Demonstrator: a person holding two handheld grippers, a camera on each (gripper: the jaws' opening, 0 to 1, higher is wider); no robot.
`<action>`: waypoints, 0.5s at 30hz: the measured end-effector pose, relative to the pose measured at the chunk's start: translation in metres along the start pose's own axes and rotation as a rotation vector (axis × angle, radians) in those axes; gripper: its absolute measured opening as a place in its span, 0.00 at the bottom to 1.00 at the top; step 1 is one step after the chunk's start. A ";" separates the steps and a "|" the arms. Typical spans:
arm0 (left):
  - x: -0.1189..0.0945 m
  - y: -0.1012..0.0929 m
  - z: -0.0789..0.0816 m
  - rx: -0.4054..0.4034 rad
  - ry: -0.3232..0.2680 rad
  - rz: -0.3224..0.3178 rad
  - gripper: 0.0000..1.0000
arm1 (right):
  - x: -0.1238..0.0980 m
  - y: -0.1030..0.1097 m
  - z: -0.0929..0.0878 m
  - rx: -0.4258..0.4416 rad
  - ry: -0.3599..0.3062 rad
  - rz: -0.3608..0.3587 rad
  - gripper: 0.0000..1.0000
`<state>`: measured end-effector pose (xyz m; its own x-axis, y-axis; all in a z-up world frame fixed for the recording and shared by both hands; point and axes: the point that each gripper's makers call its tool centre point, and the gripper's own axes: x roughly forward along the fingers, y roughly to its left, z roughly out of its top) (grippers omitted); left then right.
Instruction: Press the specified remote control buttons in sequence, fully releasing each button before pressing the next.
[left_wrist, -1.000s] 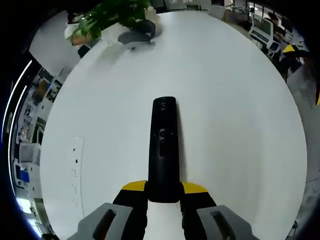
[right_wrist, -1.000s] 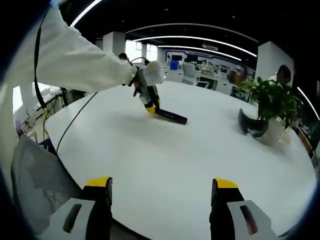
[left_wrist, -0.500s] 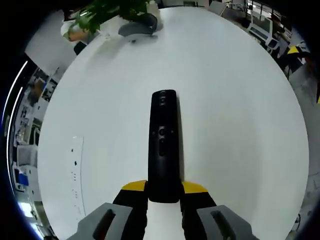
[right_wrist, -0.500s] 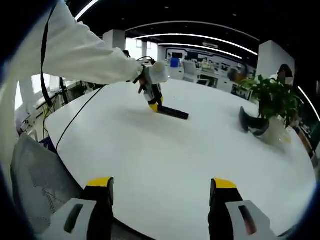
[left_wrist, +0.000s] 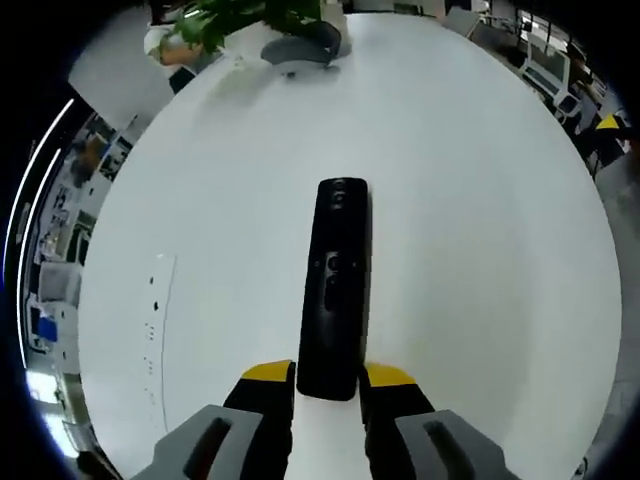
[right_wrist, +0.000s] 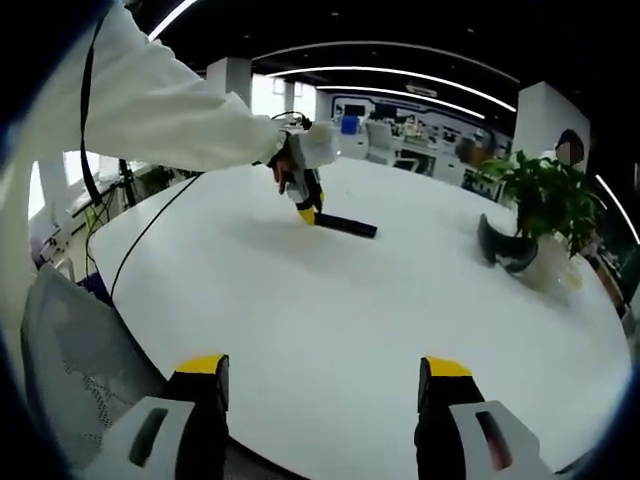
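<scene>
A long black remote (left_wrist: 334, 285) lies on the white table (left_wrist: 470, 250), stretching away from my left gripper (left_wrist: 328, 385). Its near end sits between the two yellow-tipped jaws, which are shut on its sides. Small buttons show along its top face. In the right gripper view the same remote (right_wrist: 346, 226) rests far across the table, with the left gripper (right_wrist: 304, 200) at its end, held by a white-sleeved arm (right_wrist: 170, 100). My right gripper (right_wrist: 322, 372) hovers over the near table edge, open with nothing between its fingers.
A potted green plant (right_wrist: 546, 205) and a dark curved object (right_wrist: 503, 250) stand at the table's far right; they appear as plant (left_wrist: 250, 15) and object (left_wrist: 300, 48) in the left gripper view. A grey mesh chair back (right_wrist: 70, 370) sits beside the table edge. A black cable (right_wrist: 150, 235) trails across.
The left gripper view has shifted a little, and the remote now leans slightly to the right. In the right gripper view the hand and remote have edged right. The right gripper stays put.
</scene>
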<state>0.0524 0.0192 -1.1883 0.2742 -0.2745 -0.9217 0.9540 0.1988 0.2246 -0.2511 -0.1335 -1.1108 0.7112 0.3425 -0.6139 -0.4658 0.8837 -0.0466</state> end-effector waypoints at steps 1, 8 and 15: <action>-0.001 0.002 -0.002 -0.036 -0.007 0.028 0.28 | 0.000 0.000 0.000 0.001 0.000 -0.001 0.76; -0.008 0.006 -0.007 -0.221 -0.057 0.134 0.45 | -0.001 -0.002 0.002 -0.010 -0.015 -0.013 0.77; -0.026 -0.006 -0.026 -0.283 -0.044 0.116 0.64 | -0.004 -0.008 0.006 -0.005 -0.037 -0.040 0.78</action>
<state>0.0362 0.0493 -1.1735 0.3899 -0.2743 -0.8790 0.8461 0.4835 0.2244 -0.2467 -0.1397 -1.1030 0.7485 0.3186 -0.5815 -0.4389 0.8955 -0.0744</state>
